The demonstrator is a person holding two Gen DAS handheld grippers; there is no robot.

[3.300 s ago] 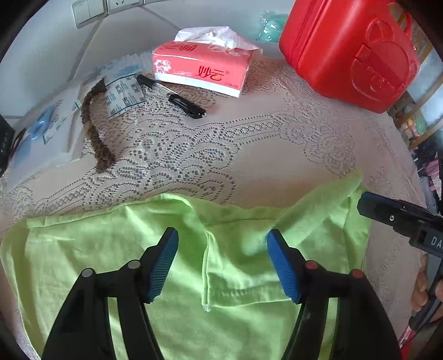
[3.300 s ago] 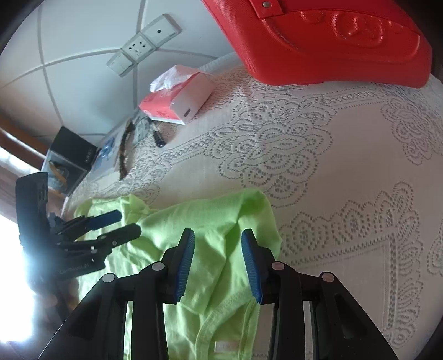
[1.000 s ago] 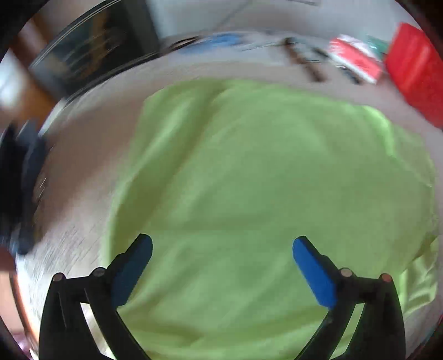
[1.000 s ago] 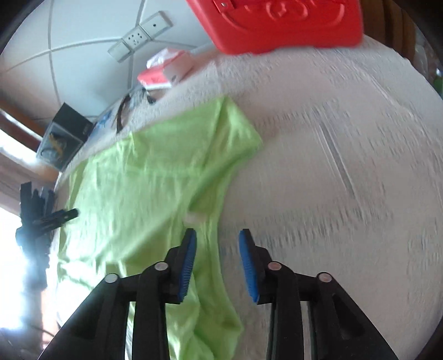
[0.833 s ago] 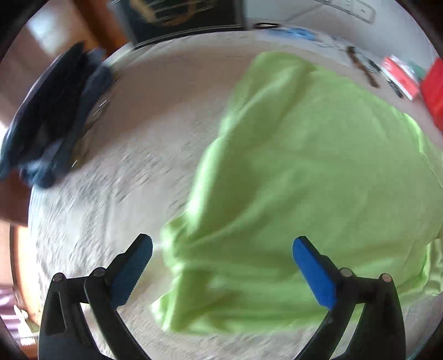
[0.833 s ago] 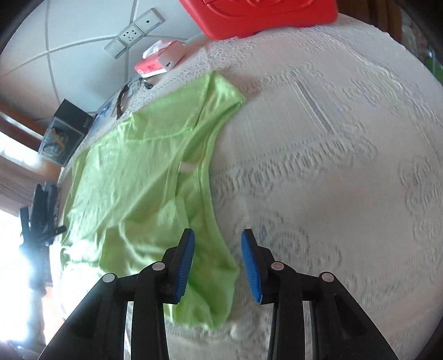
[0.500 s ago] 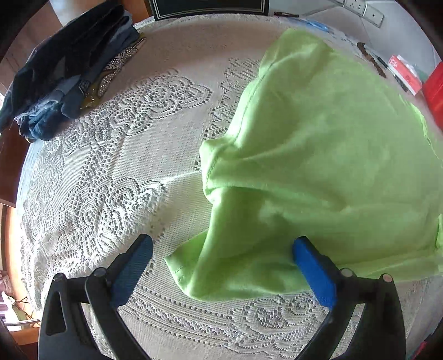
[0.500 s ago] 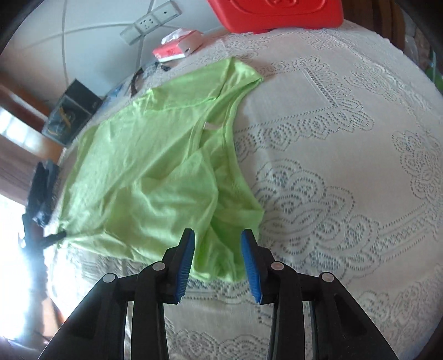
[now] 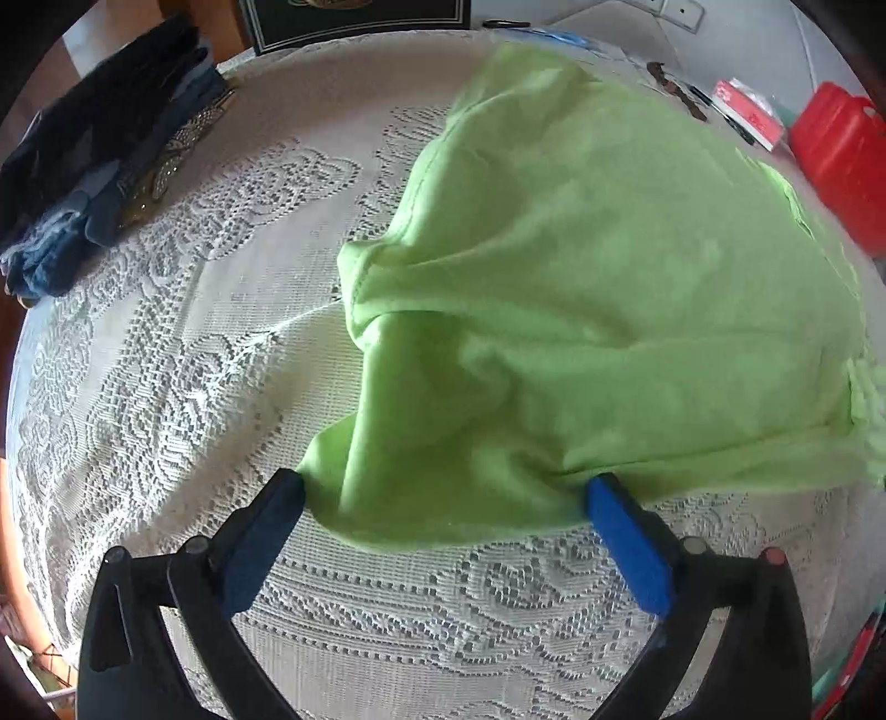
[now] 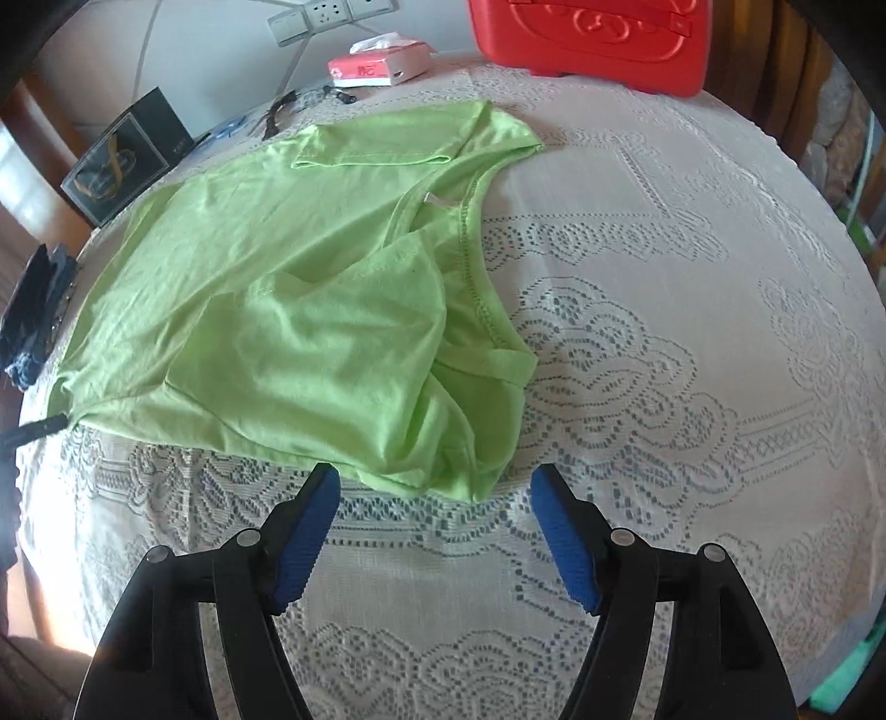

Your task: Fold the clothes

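A lime-green T-shirt (image 9: 581,266) lies spread and rumpled on the white lace tablecloth (image 9: 183,354). My left gripper (image 9: 443,493) is open, its blue pads on either side of the shirt's near bunched hem corner. In the right wrist view the same shirt (image 10: 288,288) shows its neckline and one sleeve folded over. My right gripper (image 10: 434,484) is open and empty, just short of the shirt's crumpled near edge. The left gripper's tip (image 10: 39,429) shows at the shirt's far left corner.
A red plastic case (image 10: 587,39), a tissue box (image 10: 382,63), pens and a black framed picture (image 10: 124,158) stand along the far edge. A pile of dark clothes (image 9: 94,160) lies at the table's left side. Wall sockets (image 10: 326,14) are behind.
Both grippers have pulled back to the shirt's near edges. The right gripper has opened wide. The left gripper has dropped low so its pads straddle the hem corner.
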